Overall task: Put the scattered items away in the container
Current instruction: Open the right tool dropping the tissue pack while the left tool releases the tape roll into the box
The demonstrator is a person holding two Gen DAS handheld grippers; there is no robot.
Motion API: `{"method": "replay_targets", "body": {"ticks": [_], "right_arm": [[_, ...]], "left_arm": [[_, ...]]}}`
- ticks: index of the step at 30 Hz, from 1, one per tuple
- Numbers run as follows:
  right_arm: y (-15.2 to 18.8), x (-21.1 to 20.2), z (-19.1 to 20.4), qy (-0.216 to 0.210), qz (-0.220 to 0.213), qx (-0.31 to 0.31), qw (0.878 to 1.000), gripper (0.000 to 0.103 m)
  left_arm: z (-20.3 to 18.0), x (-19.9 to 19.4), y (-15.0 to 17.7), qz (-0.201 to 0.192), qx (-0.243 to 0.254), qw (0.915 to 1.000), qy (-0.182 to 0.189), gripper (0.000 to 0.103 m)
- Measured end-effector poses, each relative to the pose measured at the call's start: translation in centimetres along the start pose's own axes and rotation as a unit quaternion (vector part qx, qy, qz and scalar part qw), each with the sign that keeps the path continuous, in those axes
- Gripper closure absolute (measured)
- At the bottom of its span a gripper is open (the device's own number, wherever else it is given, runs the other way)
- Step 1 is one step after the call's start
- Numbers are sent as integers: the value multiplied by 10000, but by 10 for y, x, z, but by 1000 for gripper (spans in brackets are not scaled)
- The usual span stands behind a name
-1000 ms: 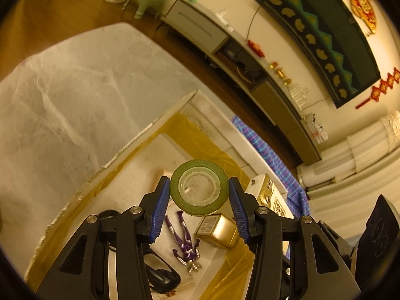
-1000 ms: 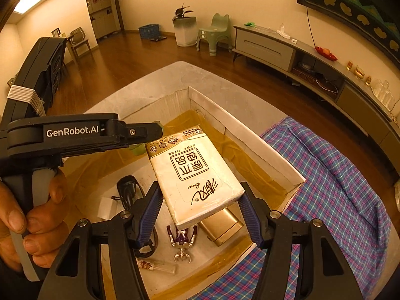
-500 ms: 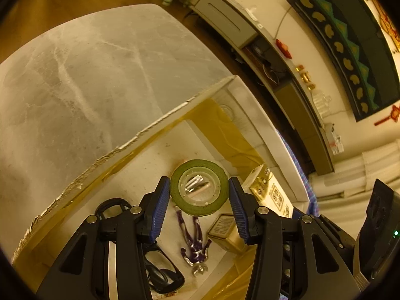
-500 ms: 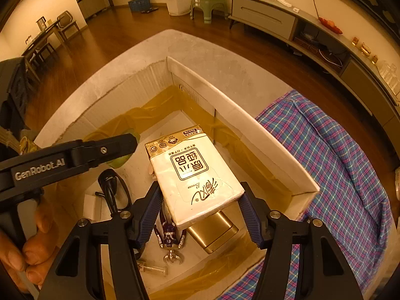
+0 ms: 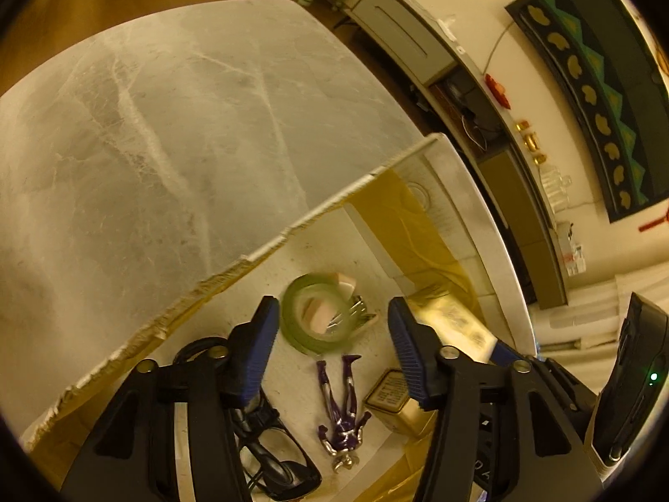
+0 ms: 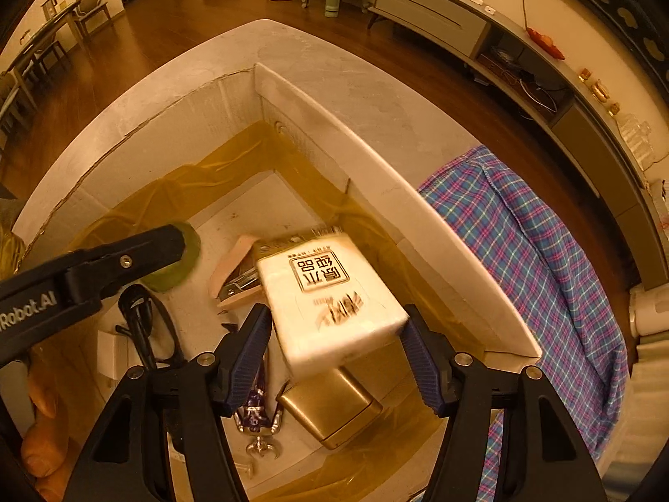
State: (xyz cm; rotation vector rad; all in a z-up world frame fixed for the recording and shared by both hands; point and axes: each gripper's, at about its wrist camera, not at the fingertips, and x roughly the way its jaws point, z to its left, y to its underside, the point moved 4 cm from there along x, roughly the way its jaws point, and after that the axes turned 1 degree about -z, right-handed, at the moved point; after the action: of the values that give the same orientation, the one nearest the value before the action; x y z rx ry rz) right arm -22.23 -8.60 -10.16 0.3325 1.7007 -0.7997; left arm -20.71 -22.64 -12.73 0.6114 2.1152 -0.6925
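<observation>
Both grippers hang over the open white box (image 6: 376, 175). The jaws of my left gripper (image 5: 333, 309) are opening. The green tape roll (image 5: 292, 322) is blurred below and between them, clear of both pads, just above the box floor. My right gripper (image 6: 334, 318) is also opening. The white tissue pack (image 6: 330, 301) is blurred between its blue pads and has tipped away from them. In the right wrist view, a black left finger (image 6: 125, 259) covers part of the tape roll (image 6: 182, 270).
On the box floor lie black glasses (image 6: 146, 326), a purple figure (image 5: 340, 410), a gold tin (image 6: 330, 410) and a pink pad with a metal clip (image 6: 234, 276). A plaid cloth (image 6: 522, 251) lies right of the box, on a marble table (image 5: 167, 125).
Both grippers have sunk deeper into the box and their jaws have widened. The tape roll and the tissue pack, gripped before, have come loose and are dropping.
</observation>
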Motion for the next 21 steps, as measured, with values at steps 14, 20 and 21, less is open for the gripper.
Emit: {"method": "replay_targets", "body": {"ticks": [14,20,21], "right_arm": [[6,-17,-4,3,-38,111,9999,33],[10,-20,-7,-80,-75,167,9998,33],[11,-21,-7,-115,-85,182,9997,33]], "left_arm": [[-7,-9,7,60,91,9998,183,43],[-15,-13,13,-25,272,9995,141,43],[-17,-14,14,-64,313,9994,124,43]]}}
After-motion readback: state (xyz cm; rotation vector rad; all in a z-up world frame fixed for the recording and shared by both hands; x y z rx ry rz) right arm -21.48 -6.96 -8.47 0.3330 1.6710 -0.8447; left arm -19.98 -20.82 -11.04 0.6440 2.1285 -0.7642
